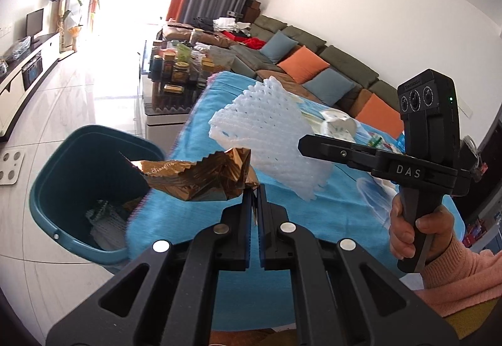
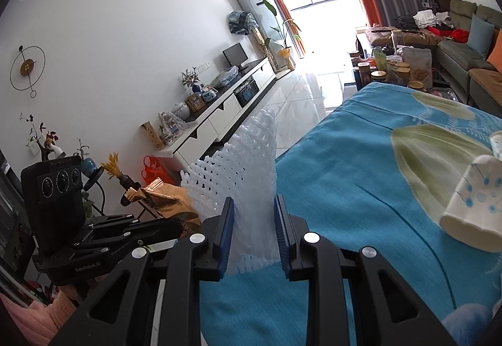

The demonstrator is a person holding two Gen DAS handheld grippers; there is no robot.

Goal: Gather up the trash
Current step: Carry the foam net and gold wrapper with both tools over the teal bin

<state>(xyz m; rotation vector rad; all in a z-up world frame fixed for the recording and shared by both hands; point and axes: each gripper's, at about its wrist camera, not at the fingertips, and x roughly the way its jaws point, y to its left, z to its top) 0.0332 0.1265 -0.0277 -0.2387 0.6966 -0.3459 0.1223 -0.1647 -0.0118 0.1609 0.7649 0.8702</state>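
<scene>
The left gripper (image 1: 255,189) is pressed together on a corner of a crumpled gold foil wrapper (image 1: 194,178), which hangs out to the left over the edge of the table with the blue cloth (image 1: 194,126). Just left of the table, on the pale tiled floor, stands a teal bin (image 1: 62,189) with white and green scraps already lying in its bottom. The right gripper (image 2: 254,204) pinches a white foam net sleeve (image 2: 241,170) between its blue pads, the net sticking up and forward above the near left edge of the table. A person's hand (image 1: 417,229) in a pink sleeve grips that tool's handle. Farther right on the cloth lies a white paper cup (image 2: 473,208) with blue dots, tipped on its side
</scene>
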